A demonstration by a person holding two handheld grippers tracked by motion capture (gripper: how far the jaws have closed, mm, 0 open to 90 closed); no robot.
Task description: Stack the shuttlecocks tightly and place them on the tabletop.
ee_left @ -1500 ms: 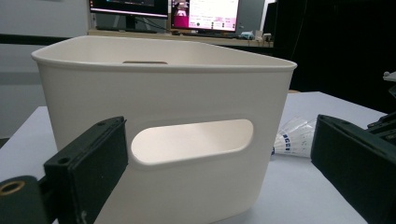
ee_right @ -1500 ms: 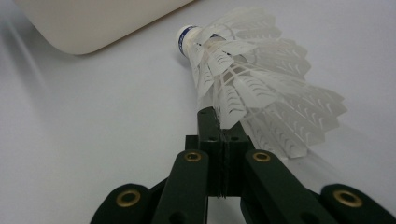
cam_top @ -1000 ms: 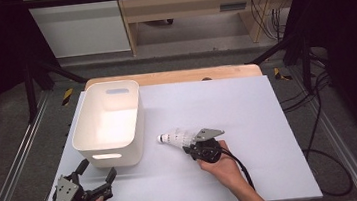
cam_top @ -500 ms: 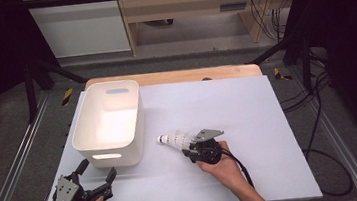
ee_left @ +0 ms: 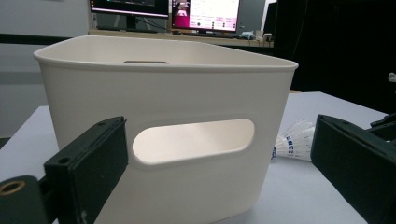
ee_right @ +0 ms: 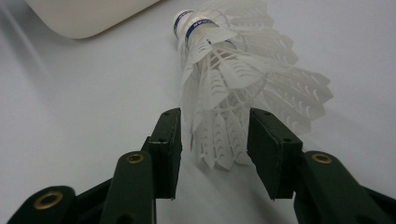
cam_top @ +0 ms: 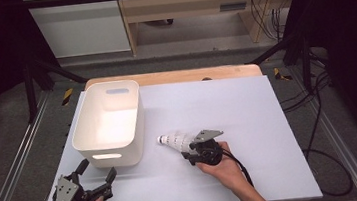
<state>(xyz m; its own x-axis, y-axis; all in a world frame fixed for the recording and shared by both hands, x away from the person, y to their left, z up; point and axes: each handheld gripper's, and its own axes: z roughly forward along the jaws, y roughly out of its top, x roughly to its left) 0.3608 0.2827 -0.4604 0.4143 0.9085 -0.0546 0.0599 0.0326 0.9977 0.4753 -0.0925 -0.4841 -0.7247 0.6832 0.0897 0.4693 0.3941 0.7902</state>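
A stack of white feathered shuttlecocks (cam_top: 174, 140) with blue bands lies on its side on the white table, cork end toward the white bin (cam_top: 111, 153). My right gripper (cam_top: 188, 152) is at the feather end. In the right gripper view the shuttlecocks (ee_right: 233, 79) lie between the jaws of this gripper (ee_right: 215, 149), which have just been opening and stand a little off the feathers. My left gripper (cam_top: 97, 170) is open at the table's front left, facing the bin's near wall (ee_left: 163, 88) and its handle slot. The shuttlecocks (ee_left: 294, 142) show past its right jaw.
The white board (cam_top: 248, 113) covers the table, with a wooden edge at the back. Metal frame rails run along both sides, and cables hang at the right. The bin looks empty inside.
Both hands keep their places. The shuttlecocks stay on the table in front of the right gripper, whose jaws look slightly wider apart.
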